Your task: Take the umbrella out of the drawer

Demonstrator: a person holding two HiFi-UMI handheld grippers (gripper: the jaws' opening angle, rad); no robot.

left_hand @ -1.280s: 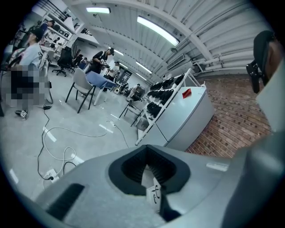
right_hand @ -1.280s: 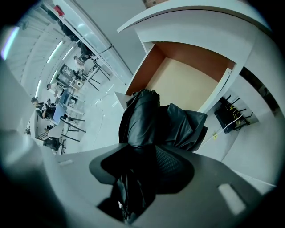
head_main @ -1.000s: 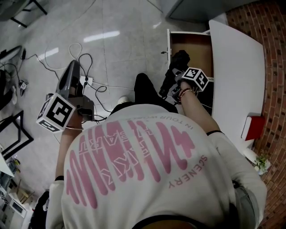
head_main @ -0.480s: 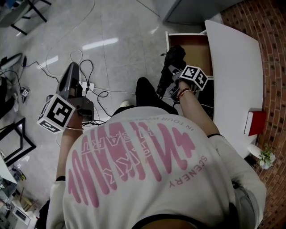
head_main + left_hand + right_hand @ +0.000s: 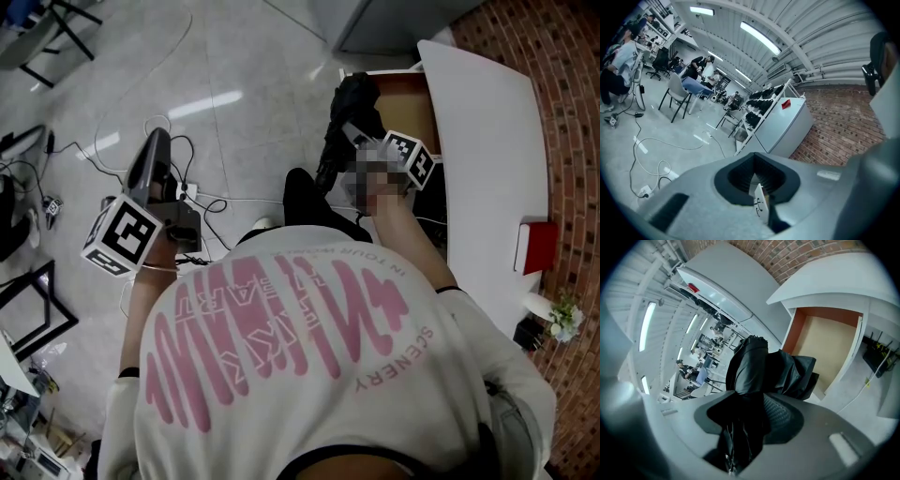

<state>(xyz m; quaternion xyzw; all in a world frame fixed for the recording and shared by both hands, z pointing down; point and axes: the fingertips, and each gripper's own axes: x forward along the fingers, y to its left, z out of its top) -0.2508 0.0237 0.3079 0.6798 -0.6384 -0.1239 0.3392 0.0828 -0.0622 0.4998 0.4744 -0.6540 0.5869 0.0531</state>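
The black folded umbrella hangs in the air in front of the open drawer, clear of its brown inside. My right gripper is shut on it, and its loose fabric bulges out beyond the jaws. In the right gripper view the umbrella fills the gap of my right gripper, with the drawer behind and below it. My left gripper is held out over the floor at the left, its jaws together and nothing in them. The left gripper looks out across the room.
The white desk top runs along the right, with a red box and a small plant on it. Cables and a power strip lie on the floor by my left gripper. A grey cabinet stands beyond the drawer.
My right gripper has risen with the umbrella, carrying it up and out of the drawer. The left gripper has stayed about where it was.
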